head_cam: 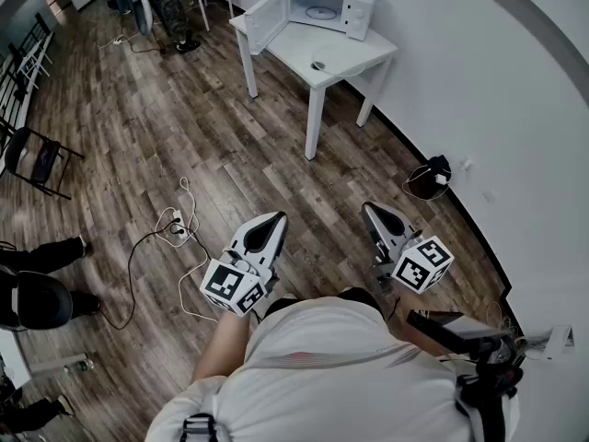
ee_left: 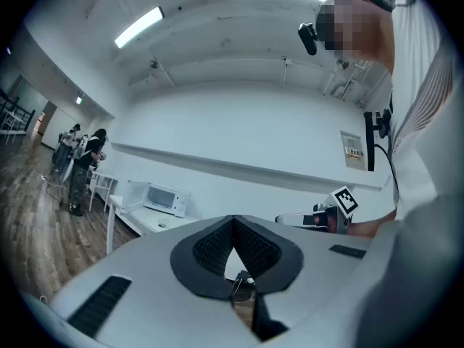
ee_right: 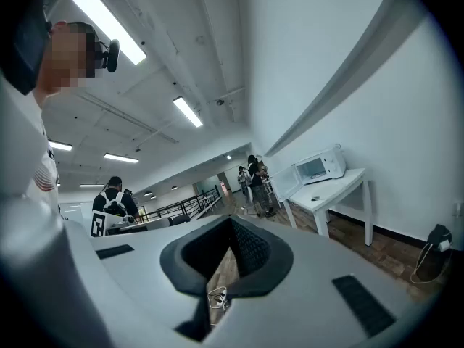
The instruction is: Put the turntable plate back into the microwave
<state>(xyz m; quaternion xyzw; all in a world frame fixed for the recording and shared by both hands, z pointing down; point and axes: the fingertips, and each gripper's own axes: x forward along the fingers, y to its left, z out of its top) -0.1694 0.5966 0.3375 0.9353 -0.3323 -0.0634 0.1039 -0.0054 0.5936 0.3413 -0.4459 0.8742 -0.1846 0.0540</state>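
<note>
Both sets of jaws clenched on nothing, the left gripper [head_cam: 274, 219] and right gripper [head_cam: 370, 210] hang well back from the table [head_cam: 361, 55]. Far ahead of the jaws, the plate [head_cam: 319, 12] seems already inside the open microwave [head_cam: 359, 12], so little looks left to do.

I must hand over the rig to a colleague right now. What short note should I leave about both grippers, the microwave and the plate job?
Left gripper: shut, empty. Right gripper: shut, empty.
Things: the microwave stands on the white table, far across the wooden floor, with its door open. A round pale shape lies inside it, possibly the turntable plate; it is too small to be sure. A small round item lies on the table in front.
Done: cannot confirm; nothing is being carried.
Left: walk to the table and check whether the plate is seated. If not, find it and put it in.
</note>
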